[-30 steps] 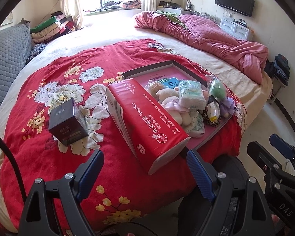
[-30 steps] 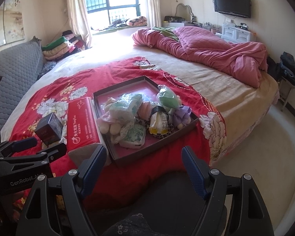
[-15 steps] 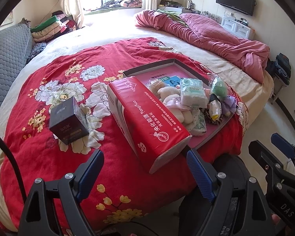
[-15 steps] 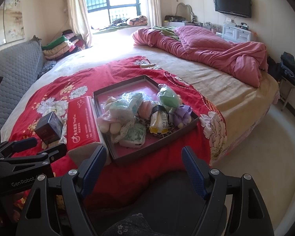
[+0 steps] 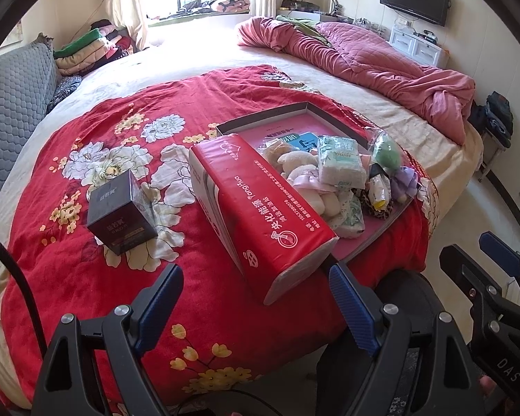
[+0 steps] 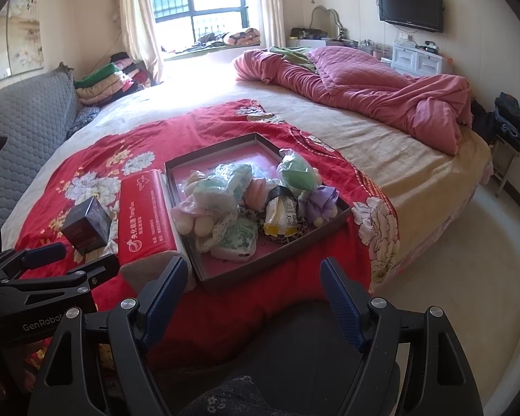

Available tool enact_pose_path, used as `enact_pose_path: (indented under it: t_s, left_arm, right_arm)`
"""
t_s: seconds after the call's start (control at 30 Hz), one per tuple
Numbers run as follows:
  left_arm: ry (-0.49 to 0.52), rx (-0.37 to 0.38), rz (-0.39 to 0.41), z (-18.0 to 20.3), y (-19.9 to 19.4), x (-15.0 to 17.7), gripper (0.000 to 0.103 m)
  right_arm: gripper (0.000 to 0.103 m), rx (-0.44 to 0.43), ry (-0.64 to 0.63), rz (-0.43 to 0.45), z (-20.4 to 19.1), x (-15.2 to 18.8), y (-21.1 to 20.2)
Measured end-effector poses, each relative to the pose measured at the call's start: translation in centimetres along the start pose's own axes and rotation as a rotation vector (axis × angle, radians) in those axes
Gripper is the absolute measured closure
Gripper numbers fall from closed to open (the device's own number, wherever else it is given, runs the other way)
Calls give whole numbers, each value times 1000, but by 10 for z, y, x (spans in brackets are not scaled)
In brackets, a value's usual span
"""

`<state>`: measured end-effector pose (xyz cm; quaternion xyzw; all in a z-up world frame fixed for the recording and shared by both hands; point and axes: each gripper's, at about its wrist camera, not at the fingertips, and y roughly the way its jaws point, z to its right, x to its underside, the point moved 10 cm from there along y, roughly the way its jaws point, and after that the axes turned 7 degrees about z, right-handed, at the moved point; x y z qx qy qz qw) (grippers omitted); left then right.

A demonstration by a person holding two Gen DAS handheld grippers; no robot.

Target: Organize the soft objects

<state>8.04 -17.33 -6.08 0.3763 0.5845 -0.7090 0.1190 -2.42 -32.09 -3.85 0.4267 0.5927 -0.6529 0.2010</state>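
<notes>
A shallow dark tray (image 6: pixel 176 187) (image 5: pixel 260 120) with a pink floor lies on the red flowered blanket (image 5: pixel 97 159) near the bed's front edge. Several soft items fill it: a green plush in plastic (image 6: pixel 298 173), a purple plush (image 6: pixel 320 204), a yellow packet (image 6: pixel 280 216), tissue packs (image 5: pixel 341 164) and cream plush pieces (image 6: pixel 194 223). A red tissue pack (image 5: pixel 260 215) (image 6: pixel 142 218) leans beside the tray's left side. My left gripper (image 5: pixel 256 298) stands open in front of the red pack. My right gripper (image 6: pixel 253 291) stands open short of the tray, nothing between its fingers.
A small dark box (image 5: pixel 121 218) (image 6: pixel 86 225) sits on the blanket left of the red pack. A crumpled pink quilt (image 6: pixel 364 90) lies at the back right. Folded blankets (image 6: pixel 107 79) are stacked by the window. A grey padded headboard (image 6: pixel 24 118) runs along the left.
</notes>
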Motion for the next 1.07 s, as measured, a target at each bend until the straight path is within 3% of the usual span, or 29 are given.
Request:
enact_pose_path:
  t_s: [1.07]
  left_arm:
    - [14,6,4,-1,3,2,17]
  right_arm:
    - [23,-2,6,-15,2,3,4]
